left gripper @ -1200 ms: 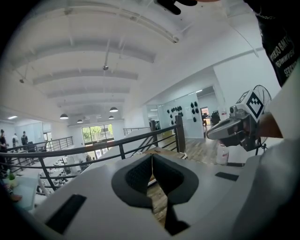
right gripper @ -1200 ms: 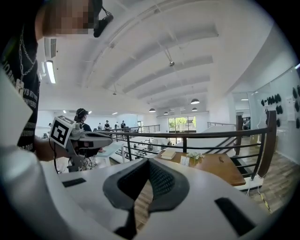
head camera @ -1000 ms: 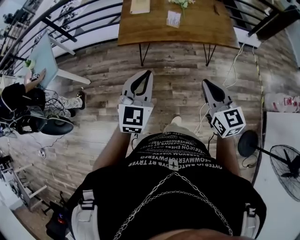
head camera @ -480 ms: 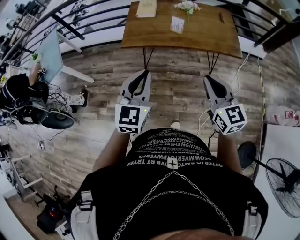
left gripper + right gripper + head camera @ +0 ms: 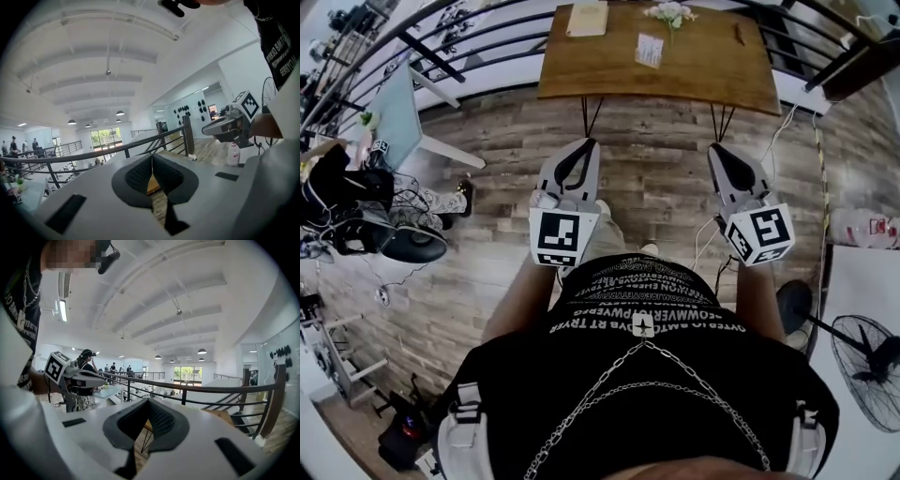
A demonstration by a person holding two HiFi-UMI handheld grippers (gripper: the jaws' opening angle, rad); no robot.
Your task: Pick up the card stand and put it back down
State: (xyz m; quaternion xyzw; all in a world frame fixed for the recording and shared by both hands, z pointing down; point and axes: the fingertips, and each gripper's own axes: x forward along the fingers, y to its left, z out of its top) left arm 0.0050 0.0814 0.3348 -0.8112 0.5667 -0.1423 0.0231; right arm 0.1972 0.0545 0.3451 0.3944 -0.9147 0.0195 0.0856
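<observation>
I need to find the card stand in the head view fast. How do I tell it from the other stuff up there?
Look at the wooden table on thin black legs at the top of the head view. Near the middle of its top, just below the white flowers, is the card stand. It is a small white card with faint print, smaller and paler than the tan pad at the table's left end.

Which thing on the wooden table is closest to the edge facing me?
The white card stand, near the middle of the table. The tan pad, the flowers and the small dark object all sit farther back.
</observation>
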